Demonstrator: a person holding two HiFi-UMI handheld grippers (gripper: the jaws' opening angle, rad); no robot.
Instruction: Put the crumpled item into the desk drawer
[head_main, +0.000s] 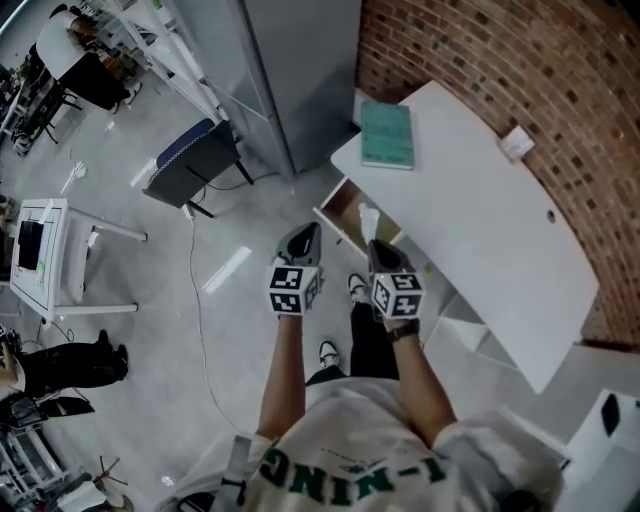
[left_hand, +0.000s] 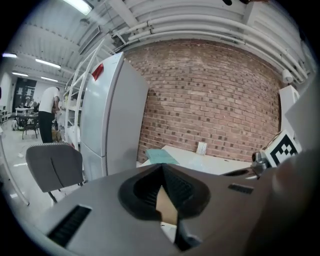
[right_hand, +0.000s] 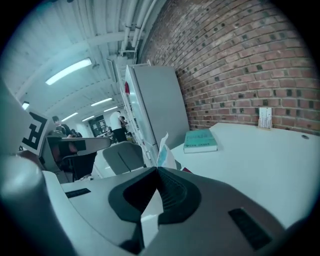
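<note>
The crumpled item (head_main: 368, 217) is a white, light-blue-tinged scrap of paper. It sticks up from the tips of my right gripper (head_main: 372, 243), which is shut on it. In the right gripper view the crumpled item (right_hand: 164, 152) rises just past the closed jaws of the right gripper (right_hand: 158, 170). Directly below and ahead in the head view, the desk drawer (head_main: 340, 205) stands pulled out at the white desk's (head_main: 480, 220) left end, showing a brown inside. My left gripper (head_main: 310, 232) hovers beside the drawer, and the left gripper (left_hand: 161, 167) has its jaws shut on nothing.
A teal book (head_main: 387, 135) lies on the desk's near corner, and a small white card (head_main: 517, 143) stands by the brick wall. A tall grey cabinet (head_main: 290, 70) is left of the desk, with a grey chair (head_main: 190, 160) beyond. The person's feet are under the grippers.
</note>
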